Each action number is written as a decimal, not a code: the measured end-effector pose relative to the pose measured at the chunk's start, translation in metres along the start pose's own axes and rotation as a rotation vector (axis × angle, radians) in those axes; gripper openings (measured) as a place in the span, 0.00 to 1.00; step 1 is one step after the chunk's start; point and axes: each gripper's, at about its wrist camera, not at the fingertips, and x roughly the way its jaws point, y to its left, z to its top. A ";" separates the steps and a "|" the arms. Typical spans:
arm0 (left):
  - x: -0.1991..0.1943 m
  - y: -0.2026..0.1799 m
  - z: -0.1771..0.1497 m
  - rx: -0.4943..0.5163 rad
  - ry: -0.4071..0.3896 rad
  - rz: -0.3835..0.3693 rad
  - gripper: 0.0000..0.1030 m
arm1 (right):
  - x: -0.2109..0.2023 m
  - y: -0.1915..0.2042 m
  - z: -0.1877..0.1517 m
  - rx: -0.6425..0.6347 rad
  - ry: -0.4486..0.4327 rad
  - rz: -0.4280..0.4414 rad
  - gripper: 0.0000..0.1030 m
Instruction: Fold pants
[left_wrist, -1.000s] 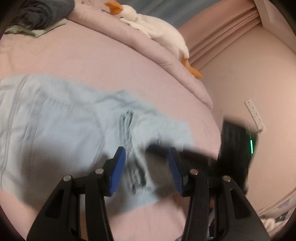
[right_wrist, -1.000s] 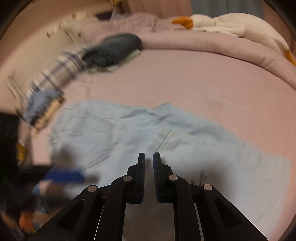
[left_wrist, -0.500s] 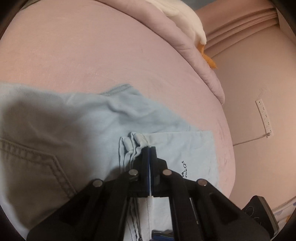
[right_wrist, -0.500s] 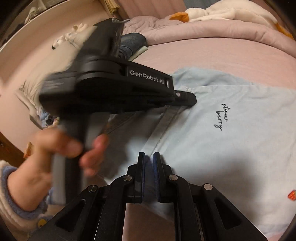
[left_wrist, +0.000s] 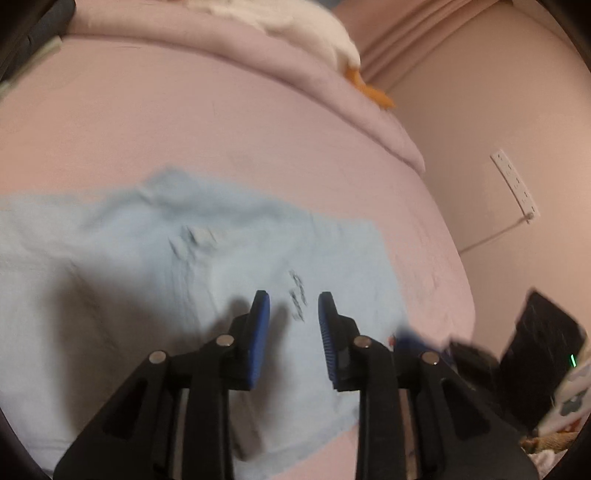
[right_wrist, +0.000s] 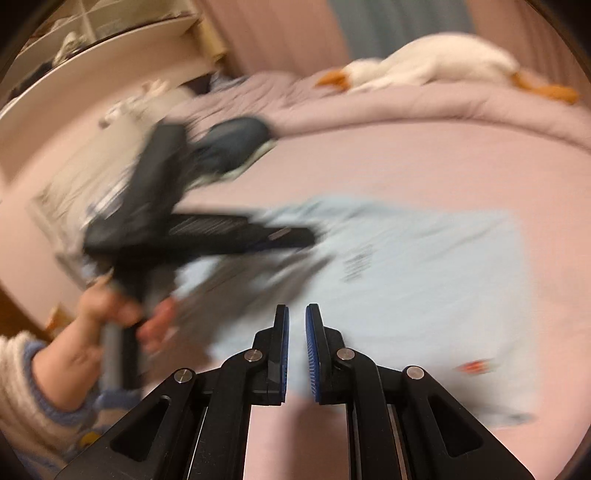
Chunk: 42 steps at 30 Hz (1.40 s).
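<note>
The soft light-blue pants (left_wrist: 207, 280) lie folded flat on the pink bed (left_wrist: 221, 122). The left gripper (left_wrist: 293, 314) is opening with nothing inside, letting go. The right gripper (right_wrist: 296, 332) is nearly closed and empty.

Left claw (left_wrist: 293, 314): black angular plastic fingers with triangular cut-outs, silver round screws at the pivots, ribbed blue pads (left_wrist: 260, 332). Right claw (right_wrist: 296, 328): same black build, silver screws, blue ribbed pads (right_wrist: 283, 347). Left hand (right_wrist: 110, 321): fluffy cream sleeve (right_wrist: 33, 398) with blue cuff trim.
</note>
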 end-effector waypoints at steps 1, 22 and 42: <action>0.008 0.002 -0.004 0.003 0.023 0.020 0.26 | 0.001 -0.007 0.001 0.015 0.007 -0.050 0.12; -0.027 0.025 -0.052 -0.020 -0.058 0.195 0.08 | -0.010 -0.053 -0.035 0.132 0.075 -0.254 0.12; -0.075 0.040 -0.078 -0.135 -0.142 0.049 0.35 | 0.069 0.088 -0.009 -0.184 0.209 0.189 0.13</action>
